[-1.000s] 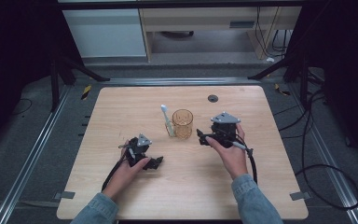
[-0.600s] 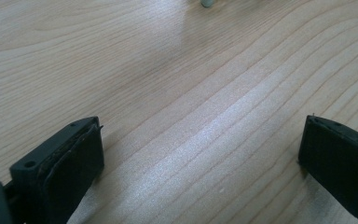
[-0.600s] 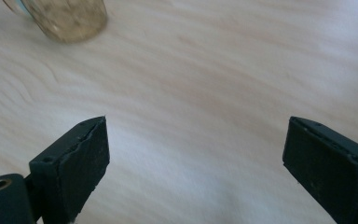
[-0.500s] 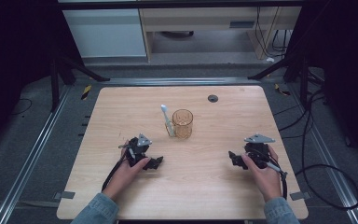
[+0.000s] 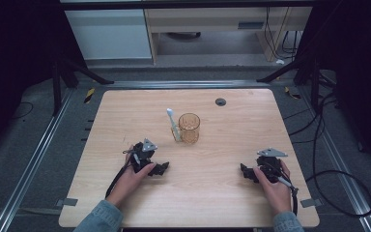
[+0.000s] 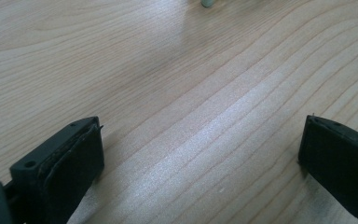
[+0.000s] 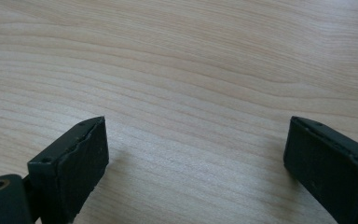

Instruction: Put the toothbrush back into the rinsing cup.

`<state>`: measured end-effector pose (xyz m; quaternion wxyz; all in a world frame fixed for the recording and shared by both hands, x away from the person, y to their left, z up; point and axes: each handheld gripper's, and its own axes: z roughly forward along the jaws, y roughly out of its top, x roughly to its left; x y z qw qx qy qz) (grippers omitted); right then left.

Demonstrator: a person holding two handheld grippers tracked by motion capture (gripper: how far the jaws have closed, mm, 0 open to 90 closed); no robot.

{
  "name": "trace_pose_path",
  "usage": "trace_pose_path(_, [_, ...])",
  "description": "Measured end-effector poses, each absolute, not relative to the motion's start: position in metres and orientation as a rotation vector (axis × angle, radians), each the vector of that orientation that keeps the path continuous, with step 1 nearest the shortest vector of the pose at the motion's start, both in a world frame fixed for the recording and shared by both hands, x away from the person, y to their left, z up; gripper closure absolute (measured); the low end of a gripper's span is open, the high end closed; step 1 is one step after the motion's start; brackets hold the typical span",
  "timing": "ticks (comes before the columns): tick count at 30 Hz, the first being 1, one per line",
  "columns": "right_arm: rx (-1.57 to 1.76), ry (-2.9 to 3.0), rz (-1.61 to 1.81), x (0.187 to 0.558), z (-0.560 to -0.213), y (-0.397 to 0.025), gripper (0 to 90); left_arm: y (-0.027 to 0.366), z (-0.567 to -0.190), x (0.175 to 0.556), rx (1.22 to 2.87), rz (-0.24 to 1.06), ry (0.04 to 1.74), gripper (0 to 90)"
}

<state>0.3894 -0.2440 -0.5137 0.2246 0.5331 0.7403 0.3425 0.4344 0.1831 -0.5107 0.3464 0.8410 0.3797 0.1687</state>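
An amber see-through cup stands upright near the middle of the wooden table. A white toothbrush-like stick leans against the cup's left side; its tip shows at the top of the left gripper view. My left gripper rests on the table at the front left, open, with bare wood between its jaws. At the front right my right gripper also lies low on the table, open and holding nothing.
A small dark round grommet sits in the table near its far edge. Cables trail off the right side onto the floor. A white cabinet and a shelf stand beyond the table.
My right gripper has drawn back from beside the cup to the table's front right and come down low. The left gripper, cup and stick have stayed put.
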Motion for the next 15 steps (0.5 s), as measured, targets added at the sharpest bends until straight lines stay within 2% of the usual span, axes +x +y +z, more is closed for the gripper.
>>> trace_pose_path(15, [1.457, 2.063, 0.886, 0.387, -0.515, -0.225, 1.3, 0.183, -0.511, 0.434, 2.183, 0.437, 0.986, 0.0])
